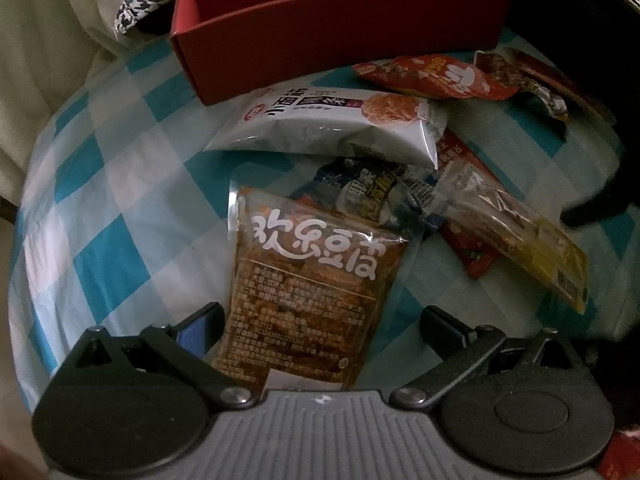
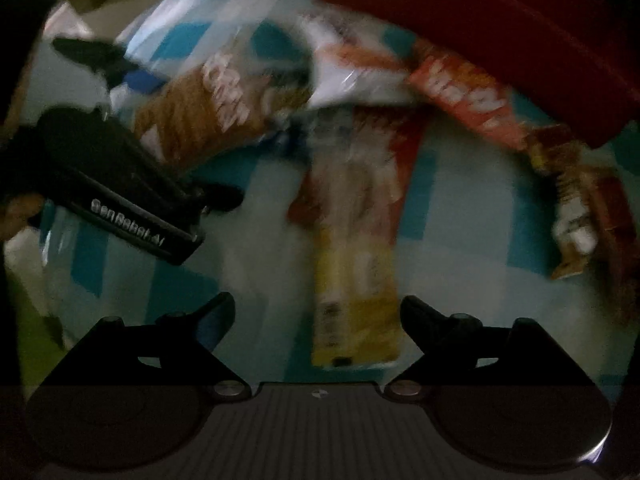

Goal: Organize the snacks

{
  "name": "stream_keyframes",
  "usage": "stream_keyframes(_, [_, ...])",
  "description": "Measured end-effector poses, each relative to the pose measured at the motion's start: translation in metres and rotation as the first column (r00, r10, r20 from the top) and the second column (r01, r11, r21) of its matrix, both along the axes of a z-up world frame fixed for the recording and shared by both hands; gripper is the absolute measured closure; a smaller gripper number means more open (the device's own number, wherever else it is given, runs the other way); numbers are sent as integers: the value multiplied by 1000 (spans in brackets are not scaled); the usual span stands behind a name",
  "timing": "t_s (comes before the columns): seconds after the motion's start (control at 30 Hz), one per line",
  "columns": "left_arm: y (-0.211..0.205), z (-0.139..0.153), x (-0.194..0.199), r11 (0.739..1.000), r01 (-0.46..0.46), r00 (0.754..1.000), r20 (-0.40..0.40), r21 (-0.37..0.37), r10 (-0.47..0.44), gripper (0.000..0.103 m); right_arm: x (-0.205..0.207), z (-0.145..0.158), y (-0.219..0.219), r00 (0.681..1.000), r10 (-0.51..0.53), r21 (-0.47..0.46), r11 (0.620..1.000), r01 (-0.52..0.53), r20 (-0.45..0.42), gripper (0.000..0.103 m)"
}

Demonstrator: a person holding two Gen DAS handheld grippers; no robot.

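our left gripper [image 1: 320,320] points down with its jaws spread wide, and the lower end of a brown snack packet [image 1: 308,292] lies between them; the left finger [image 1: 200,328] sits just beside the packet's edge and the right finger stands clear of it, so nothing is clamped. our right gripper [image 2: 318,312] is also spread wide, with the near end of a long yellow packet [image 2: 356,280] lying loose between its fingers, touching neither as far as the blur lets us tell. just past the brown packet we see a crumpled blue and white wrapper [image 1: 372,192], then a white packet [image 1: 332,120] lying against the front wall of a red box [image 1: 340,32], which looks empty inside. to the right lie a red packet [image 1: 436,78] and the yellow one, all on a blue and white checked cloth [image 1: 120,200].
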State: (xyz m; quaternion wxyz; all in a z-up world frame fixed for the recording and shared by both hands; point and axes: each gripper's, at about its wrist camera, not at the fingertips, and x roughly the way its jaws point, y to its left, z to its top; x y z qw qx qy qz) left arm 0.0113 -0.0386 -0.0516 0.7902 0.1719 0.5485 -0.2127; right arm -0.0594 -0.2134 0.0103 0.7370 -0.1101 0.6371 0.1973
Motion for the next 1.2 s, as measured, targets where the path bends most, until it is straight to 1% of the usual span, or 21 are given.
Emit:
stream_keyframes(0.07, [0, 0, -1, 1000, -4, 1000, 1, 1, 4, 3, 7, 4, -6, 998, -48, -19, 999, 49, 47, 9])
stream_keyframes(0.13, [0, 0, -2, 1000, -10, 1000, 11, -2, 10, 5, 15, 2, -10, 994, -93, -31, 995, 95, 62, 10])
stream_keyframes(0.17, [0, 0, -2, 1000, -14, 1000, 16, -1, 14, 6, 20, -3, -10, 993, -103, -37, 994, 105, 59, 6])
stream_keyframes(0.27, [2, 1, -3, 1000, -20, 1000, 16, -7, 20, 6, 25, -7, -4, 994, -83, -56, 995, 87, 69, 5])
stream_keyframes(0.37, [2, 0, -3, 1000, -19, 999, 25, -2, 19, 3, 26, -11, -7, 992, -113, -53, 992, 116, 63, 0])
stream_keyframes(0.43, [4, 0, -3, 1000, -26, 999, 24, -10, 27, 3, 28, -15, -2, 994, -91, -60, 994, 95, 66, 0])
stream_keyframes(0.6, [5, 0, -3, 999, -32, 999, 29, -18, 33, 3, 30, -22, -5, 993, -89, -54, 994, 94, 76, 0])
stream_keyframes(0.7, [5, -1, -5, 999, -27, 999, 34, -18, 27, 3, 25, -21, -6, 988, -106, -39, 993, 111, 110, 0])
stream_keyframes(0.77, [6, 0, -5, 999, -27, 999, 31, -21, 28, 3, 23, -22, -6, 988, -111, -40, 992, 116, 110, 0])
stream_keyframes(0.8, [6, 0, -5, 1000, -24, 999, 27, -19, 25, 3, 22, -22, -6, 989, -104, -48, 993, 109, 110, 3])
stream_keyframes(0.83, [6, 0, -3, 1000, -21, 1000, 20, -13, 21, 3, 19, -21, -5, 988, -91, -69, 993, 100, 121, 9])
stream_keyframes(0.87, [6, 0, -3, 1000, -23, 1000, 13, -7, 23, 3, 16, -20, -5, 987, -87, -79, 992, 98, 134, 16])
stream_keyframes(0.9, [6, 1, -1, 1000, -27, 1000, 10, -6, 27, 3, 13, -17, -6, 986, -94, -83, 991, 107, 138, 20])
stream_keyframes(0.97, [5, 1, -1, 999, -42, 999, 13, -1, 42, 4, 9, -13, -10, 983, -102, -78, 990, 115, 154, 39])
stream_keyframes(1.0, [5, 2, 0, 999, -44, 999, 13, 0, 44, 5, 8, -11, -13, 981, -111, -75, 989, 125, 160, 41])
stream_keyframes(1.03, [5, 3, -1, 999, -51, 999, 12, -3, 51, 10, 8, -10, -16, 979, -123, -68, 988, 135, 162, 46])
stream_keyframes(1.07, [5, 5, -1, 998, -57, 998, 15, -8, 57, 18, 8, -8, -19, 978, -133, -63, 987, 145, 162, 53])
stream_keyframes(1.1, [5, 7, -3, 998, -65, 998, 21, -12, 65, 23, 8, -7, -22, 976, -140, -60, 987, 152, 164, 57])
stream_keyframes(1.13, [6, 10, -4, 997, -74, 997, 29, -15, 74, 33, 8, -5, -24, 975, -151, -53, 985, 161, 163, 60])
stream_keyframes(1.17, [6, 12, -5, 997, -78, 996, 32, -21, 79, 38, 9, -4, -26, 975, -162, -34, 985, 169, 149, 62])
stream_keyframes(1.2, [7, 13, -5, 996, -82, 996, 34, -24, 83, 40, 9, -2, -28, 975, -171, -14, 985, 175, 140, 62])
